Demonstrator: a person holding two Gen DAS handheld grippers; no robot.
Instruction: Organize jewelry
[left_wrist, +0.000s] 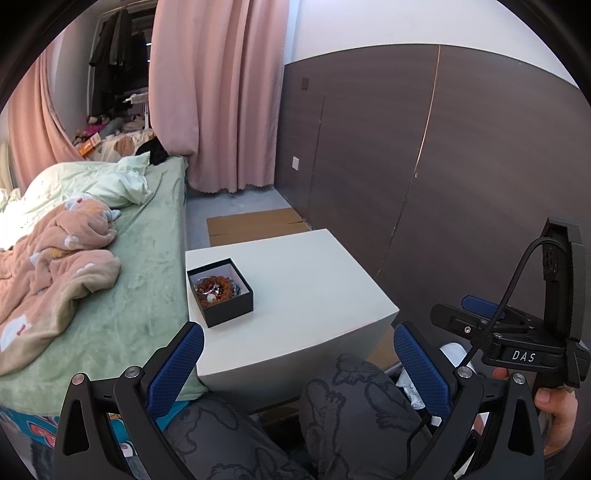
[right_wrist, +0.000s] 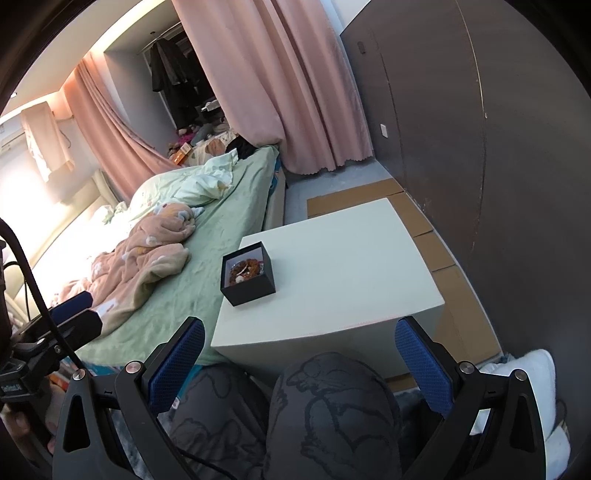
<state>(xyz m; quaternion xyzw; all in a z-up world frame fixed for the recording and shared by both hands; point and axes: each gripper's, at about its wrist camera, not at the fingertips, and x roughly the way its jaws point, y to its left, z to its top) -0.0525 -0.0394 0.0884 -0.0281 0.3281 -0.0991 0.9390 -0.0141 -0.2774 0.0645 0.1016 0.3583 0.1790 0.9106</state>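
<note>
A small black box (left_wrist: 221, 291) stands on the left part of a white table (left_wrist: 306, 295). It holds a brown bead bracelet (left_wrist: 214, 288) and other small jewelry. The box also shows in the right wrist view (right_wrist: 249, 274), with the beads (right_wrist: 245, 271) inside. My left gripper (left_wrist: 297, 347) is open and empty, held back from the table's near edge above the person's knees. My right gripper (right_wrist: 299, 343) is open and empty too, also short of the table (right_wrist: 351, 266). The right gripper's body shows at the right of the left wrist view (left_wrist: 517, 332).
A bed (left_wrist: 147, 258) with a green sheet and a pink blanket (left_wrist: 55, 266) runs along the table's left side. A dark wall panel (left_wrist: 443, 166) stands to the right. Cardboard (left_wrist: 255, 225) lies on the floor behind the table. Pink curtains (left_wrist: 218, 92) hang at the back.
</note>
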